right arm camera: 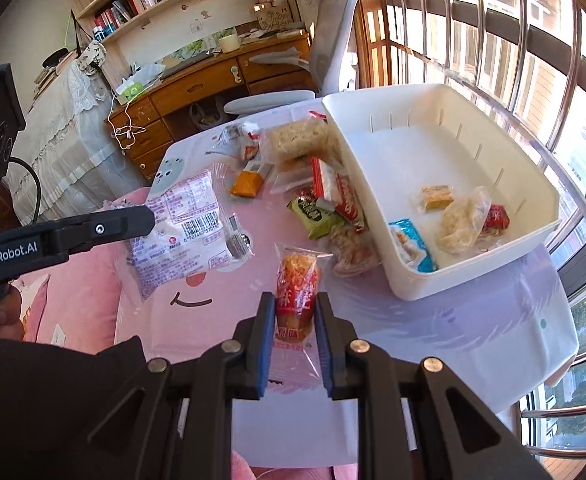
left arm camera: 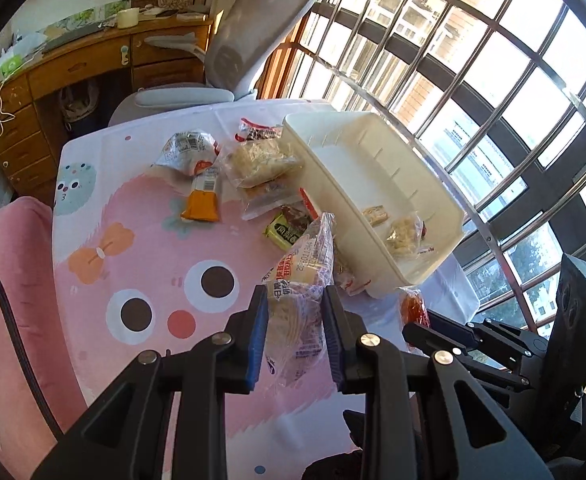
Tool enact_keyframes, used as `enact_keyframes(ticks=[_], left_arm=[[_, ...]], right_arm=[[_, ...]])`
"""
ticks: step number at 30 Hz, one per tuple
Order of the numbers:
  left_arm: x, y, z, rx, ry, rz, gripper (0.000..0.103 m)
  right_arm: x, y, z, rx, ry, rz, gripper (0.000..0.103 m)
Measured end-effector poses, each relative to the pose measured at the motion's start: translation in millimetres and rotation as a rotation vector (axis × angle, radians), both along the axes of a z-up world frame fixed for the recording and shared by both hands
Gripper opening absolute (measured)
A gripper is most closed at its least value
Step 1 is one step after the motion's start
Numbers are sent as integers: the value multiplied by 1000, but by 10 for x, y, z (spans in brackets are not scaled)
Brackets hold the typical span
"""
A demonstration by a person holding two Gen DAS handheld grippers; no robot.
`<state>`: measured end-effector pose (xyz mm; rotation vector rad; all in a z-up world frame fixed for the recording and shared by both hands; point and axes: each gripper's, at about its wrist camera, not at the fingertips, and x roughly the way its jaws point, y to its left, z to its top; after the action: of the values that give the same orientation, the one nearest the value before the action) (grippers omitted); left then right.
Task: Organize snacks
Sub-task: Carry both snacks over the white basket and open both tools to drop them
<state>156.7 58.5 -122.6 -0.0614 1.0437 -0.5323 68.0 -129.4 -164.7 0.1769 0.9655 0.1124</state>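
Blue-padded left gripper (left arm camera: 295,320) clamps bread pack (left arm camera: 299,300); right gripper (right arm camera: 294,320) clamps orange snack (right arm camera: 297,300) (both off table).

Both wrist views closely share the bin (left arm camera: 373,200).

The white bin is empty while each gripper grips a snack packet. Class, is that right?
Not quite. The white bin already holds several snacks, as the right wrist view shows. Each gripper, left and right, does grip a packet.
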Motion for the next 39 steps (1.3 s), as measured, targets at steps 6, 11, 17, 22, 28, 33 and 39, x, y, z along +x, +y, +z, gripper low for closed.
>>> enact_keyframes(ticks=[6, 11, 17, 22, 28, 33, 39], left_arm=[[-13, -252, 168, -12, -57, 73, 25], [-22, -482, 277, -32, -90, 142, 25], [-49, -803, 372, -53, -136, 184, 25], [-31, -1129, 397, -73, -164, 192, 23], [25, -1484, 373, -102, -177, 192, 21], [72, -1720, 345, -118, -184, 198, 21], [161, -1969, 298, -146, -169, 191, 28]], right_arm=[[82, -254, 149, 5, -11, 91, 19], [188, -522, 269, -1, -17, 168, 19], [334, -820, 393, -10, -28, 249, 19], [449, -1056, 458, -31, -40, 297, 20], [602, -1353, 503, -54, -40, 328, 20], [734, -1593, 475, -73, -19, 329, 20], [883, -1854, 424, -91, 13, 305, 21]])
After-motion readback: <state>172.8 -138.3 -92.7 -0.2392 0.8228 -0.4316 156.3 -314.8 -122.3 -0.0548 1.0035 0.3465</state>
